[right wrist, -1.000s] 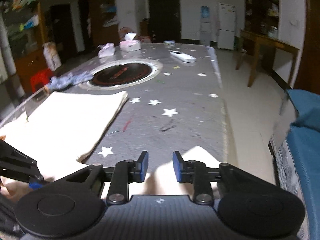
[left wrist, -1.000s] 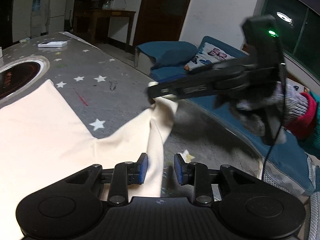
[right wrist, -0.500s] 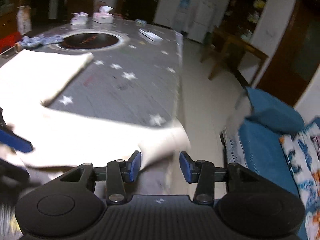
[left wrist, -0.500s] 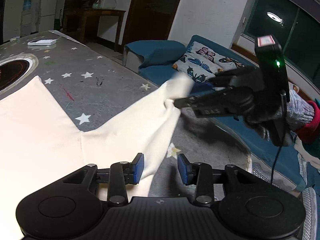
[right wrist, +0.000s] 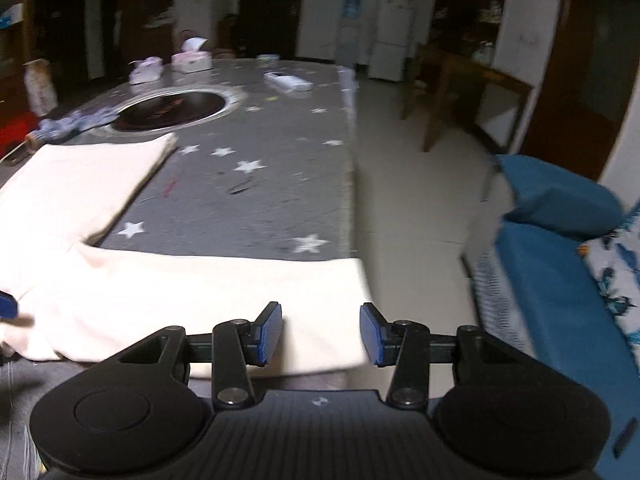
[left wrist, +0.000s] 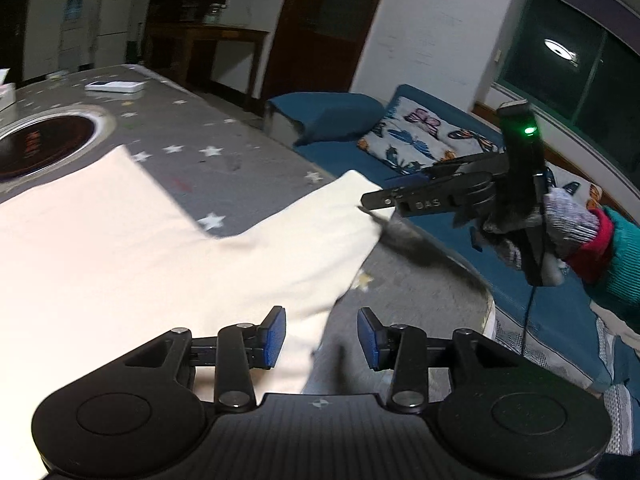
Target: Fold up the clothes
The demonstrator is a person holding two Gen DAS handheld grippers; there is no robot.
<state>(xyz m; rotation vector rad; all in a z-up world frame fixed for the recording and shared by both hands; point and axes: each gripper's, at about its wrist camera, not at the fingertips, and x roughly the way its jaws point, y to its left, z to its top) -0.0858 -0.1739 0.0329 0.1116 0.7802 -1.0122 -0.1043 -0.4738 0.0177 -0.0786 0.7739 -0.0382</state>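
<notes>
A cream garment (left wrist: 160, 248) lies flat on the grey star-patterned table (left wrist: 240, 168), with one sleeve stretched toward the table's right edge. My left gripper (left wrist: 322, 336) is open low over the garment's near hem, and the cloth edge lies loose under its left pad. A gloved hand (left wrist: 560, 220) holds my right gripper (left wrist: 380, 196) at the sleeve's end. In the right wrist view that gripper (right wrist: 320, 330) stands open over the sleeve (right wrist: 200, 292); its blue pads are apart and do not press the cloth. A blue fingertip (right wrist: 8, 305) of the left gripper shows at the far left.
A round black hob (right wrist: 172, 108) is set into the table beyond the garment. A white remote (right wrist: 288, 82), tissue boxes (right wrist: 192, 60) and a blue rag (right wrist: 68, 124) lie farther back. A blue sofa (left wrist: 332, 120) with a butterfly cushion (left wrist: 416, 140) stands past the table's right edge.
Both grippers' jaws have widened and let the cloth go. The sleeve, bunched and lifted before, now lies spread out toward the table's edge. The right gripper has drawn away to the right.
</notes>
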